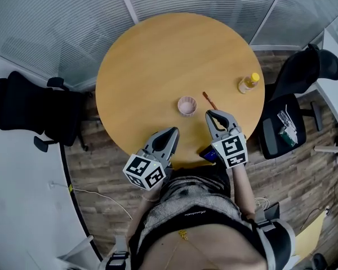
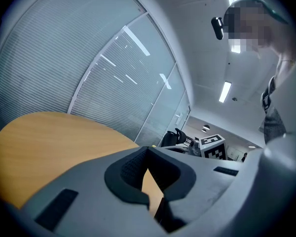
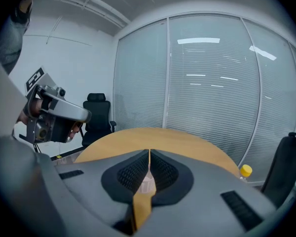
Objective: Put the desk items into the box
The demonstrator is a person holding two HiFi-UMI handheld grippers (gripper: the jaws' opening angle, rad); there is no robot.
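On the round wooden table (image 1: 158, 55) stand a small pink cup (image 1: 187, 106) and, to its right, a thin red-brown pen (image 1: 209, 100). A yellow-capped bottle (image 1: 249, 83) is near the right rim; the right gripper view also shows the bottle (image 3: 245, 171). My right gripper (image 1: 212, 115) hovers just right of the cup, shut with nothing in it, and the pink cup (image 3: 147, 184) shows below its closed pads. My left gripper (image 1: 173, 131) sits over the near edge below the cup, jaws shut and empty. No box is in view.
A dark blue thing (image 1: 207, 152) lies at the table's near edge, partly hidden under my right gripper. A black office chair (image 1: 28, 108) stands left of the table and another black chair (image 1: 293, 89) stands right. Blinds and glass walls run behind the table.
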